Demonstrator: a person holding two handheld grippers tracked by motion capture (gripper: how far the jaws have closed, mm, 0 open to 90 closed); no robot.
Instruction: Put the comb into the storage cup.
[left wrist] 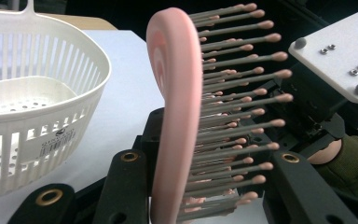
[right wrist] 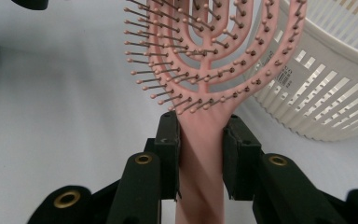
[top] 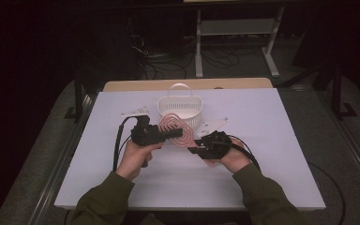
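White bench (top: pixel 122 178) carries the slotted basket (top: pixel 180 108) at frame centre. Pink brush (top: pixel 174 128) sits just below it, head clamped in your left gripper (top: pixel 171 134), handle in your right gripper (top: pixel 198 146). Risk: opposing pulls bend the bristles.

Hairbrush (right wrist: pixel 200 56) matt pink plastic; basket (left wrist: pixel 37 93) white, probably plastic, slotted.

1. A white slotted plastic basket (top: pixel 180 108) with a loop handle stands on the table at about twelve o'clock.
2. A white rectangular tabletop (top: pixel 262 178) lies under everything.
3. A white metal shelf frame (top: pixel 236 28) stands on the floor far off at one o'clock.
4. Dark cables (top: pixel 168 63) trail across the floor at eleven o'clock.
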